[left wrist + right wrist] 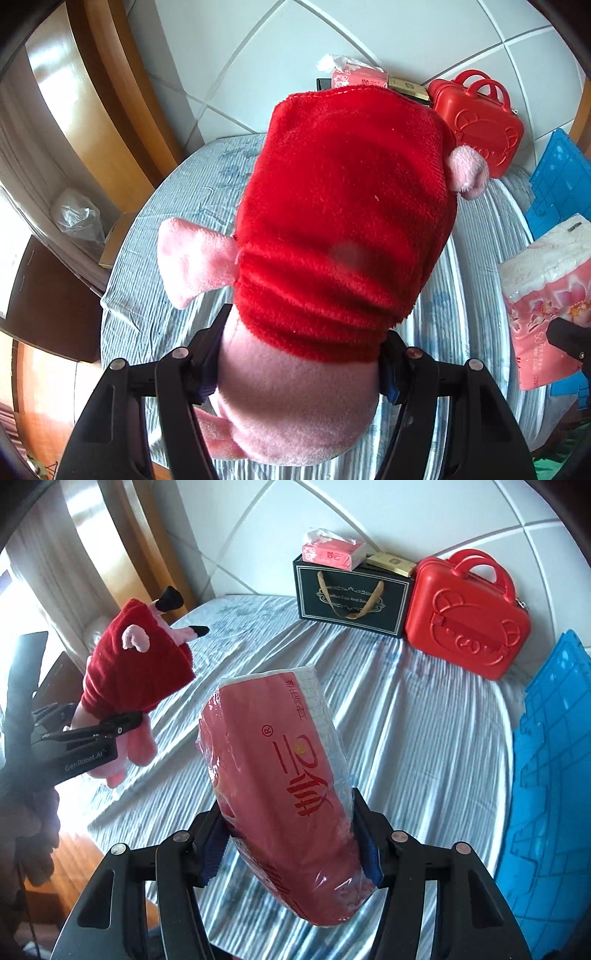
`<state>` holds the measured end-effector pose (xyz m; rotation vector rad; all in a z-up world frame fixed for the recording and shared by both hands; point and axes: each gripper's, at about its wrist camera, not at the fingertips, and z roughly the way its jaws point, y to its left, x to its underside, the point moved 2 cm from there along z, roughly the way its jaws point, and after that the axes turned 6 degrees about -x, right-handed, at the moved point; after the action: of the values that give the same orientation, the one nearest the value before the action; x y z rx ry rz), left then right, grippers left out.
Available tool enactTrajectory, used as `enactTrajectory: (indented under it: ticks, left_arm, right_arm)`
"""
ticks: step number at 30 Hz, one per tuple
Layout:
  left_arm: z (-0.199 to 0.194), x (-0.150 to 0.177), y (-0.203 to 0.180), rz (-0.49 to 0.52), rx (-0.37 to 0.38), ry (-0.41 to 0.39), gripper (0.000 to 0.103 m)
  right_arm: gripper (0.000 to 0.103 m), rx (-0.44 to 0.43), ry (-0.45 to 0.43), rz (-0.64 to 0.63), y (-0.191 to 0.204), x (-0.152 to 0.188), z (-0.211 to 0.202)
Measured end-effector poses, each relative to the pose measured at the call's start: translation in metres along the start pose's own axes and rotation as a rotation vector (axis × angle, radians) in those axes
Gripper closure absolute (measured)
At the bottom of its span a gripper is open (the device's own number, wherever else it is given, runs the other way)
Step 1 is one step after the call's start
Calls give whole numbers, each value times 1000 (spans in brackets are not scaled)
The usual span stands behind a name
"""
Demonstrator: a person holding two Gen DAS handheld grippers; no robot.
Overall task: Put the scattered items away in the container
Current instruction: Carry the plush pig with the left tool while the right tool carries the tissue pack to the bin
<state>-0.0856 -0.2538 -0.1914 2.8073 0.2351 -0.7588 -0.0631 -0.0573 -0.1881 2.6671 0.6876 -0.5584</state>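
Tissues in my right gripper, plush pig in my left gripper: both sets of jaws are clamped on their loads, both carried clear above the striped bedsheet. The tissue pack is pinched near its lower end, so most of it sticks out beyond the pads and its film is slippery. The pig in its red dress is held by its pink body, limbs dangling. The blue crate sits at the right edge of the bed (I take it for the container). To do this well, I should swing right without jerks, let the tissues go in first since that hand is nearer, and bring each load low inside the crate wall before opening. The red case stands close by, so I'll steer clear of it.
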Motion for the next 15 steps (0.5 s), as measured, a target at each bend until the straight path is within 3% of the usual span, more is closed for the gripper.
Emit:
enactTrajectory:
  ticks: [15]
  left_arm:
    - [-67,-4,-24,-18,-5,-99,38]
  right_arm:
    - [44,-36,-92,-27,0,16,-54]
